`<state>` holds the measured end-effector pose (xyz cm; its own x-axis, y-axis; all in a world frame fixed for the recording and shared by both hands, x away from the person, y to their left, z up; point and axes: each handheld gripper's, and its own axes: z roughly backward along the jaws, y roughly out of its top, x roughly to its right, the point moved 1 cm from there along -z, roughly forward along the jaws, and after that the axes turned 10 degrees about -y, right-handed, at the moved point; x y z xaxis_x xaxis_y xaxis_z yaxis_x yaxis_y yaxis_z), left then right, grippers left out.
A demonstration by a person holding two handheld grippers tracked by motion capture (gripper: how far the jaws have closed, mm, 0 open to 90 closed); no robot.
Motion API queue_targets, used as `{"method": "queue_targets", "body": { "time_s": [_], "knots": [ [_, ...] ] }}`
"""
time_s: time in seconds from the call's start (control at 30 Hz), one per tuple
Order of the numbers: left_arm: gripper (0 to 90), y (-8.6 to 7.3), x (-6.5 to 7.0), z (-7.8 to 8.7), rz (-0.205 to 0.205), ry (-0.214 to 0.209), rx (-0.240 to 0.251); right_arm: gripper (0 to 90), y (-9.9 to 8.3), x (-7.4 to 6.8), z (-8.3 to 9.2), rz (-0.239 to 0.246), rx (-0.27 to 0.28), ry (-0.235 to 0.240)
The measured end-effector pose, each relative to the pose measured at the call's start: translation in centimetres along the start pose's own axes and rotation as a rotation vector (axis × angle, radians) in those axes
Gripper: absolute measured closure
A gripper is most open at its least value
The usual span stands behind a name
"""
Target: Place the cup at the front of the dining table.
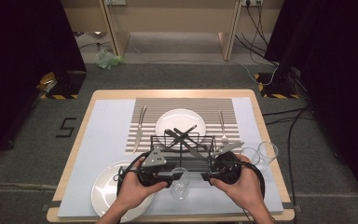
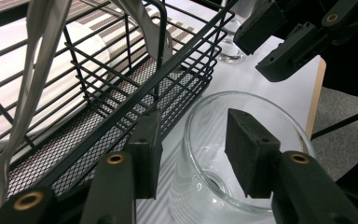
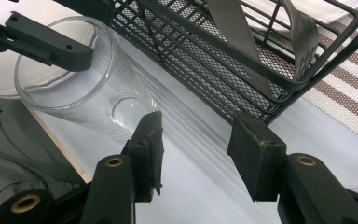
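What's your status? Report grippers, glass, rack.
Left gripper open, jaws straddling the glass rim, one inside. Right gripper open, empty, over bare mat. Rack close behind glass, holding cutlery.

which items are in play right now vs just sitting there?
In play:
glass, rim between the open left gripper jaws
wire rack, beside the glass
right gripper, open near both

Idle:
far plate
near plate
knife
fork
two glasses at right
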<state>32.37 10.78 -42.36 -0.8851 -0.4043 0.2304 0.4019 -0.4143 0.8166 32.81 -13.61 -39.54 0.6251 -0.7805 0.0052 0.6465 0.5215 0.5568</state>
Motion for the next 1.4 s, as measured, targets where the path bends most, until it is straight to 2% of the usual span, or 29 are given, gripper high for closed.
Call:
{"method": "queue_targets", "body": {
  "time_s": [0.27,0.57,0.73,0.9,1.4],
  "knots": [
    [62.3,0.1,0.0,-0.7,-0.006,-0.012,-0.049,54.3,0.0,0.0,0.0,-0.004,-0.002,0.001],
    [75.9,0.1,-0.1,-0.8,-0.013,-0.003,-0.058,54.2,-0.1,0.1,0.0,-0.008,-0.001,0.003],
    [77.5,0.3,-0.1,-0.7,-0.038,0.007,-0.075,54.2,-0.1,0.1,0.0,-0.007,-0.003,0.004],
    [78.1,0.1,0.0,-0.5,-0.056,0.014,-0.072,54.2,-0.1,0.2,0.0,-0.010,-0.002,0.004],
    [78.3,0.2,0.5,0.7,-0.067,0.016,-0.029,54.2,-0.1,0.2,0.0,-0.015,-0.003,0.003]
  ]
}}
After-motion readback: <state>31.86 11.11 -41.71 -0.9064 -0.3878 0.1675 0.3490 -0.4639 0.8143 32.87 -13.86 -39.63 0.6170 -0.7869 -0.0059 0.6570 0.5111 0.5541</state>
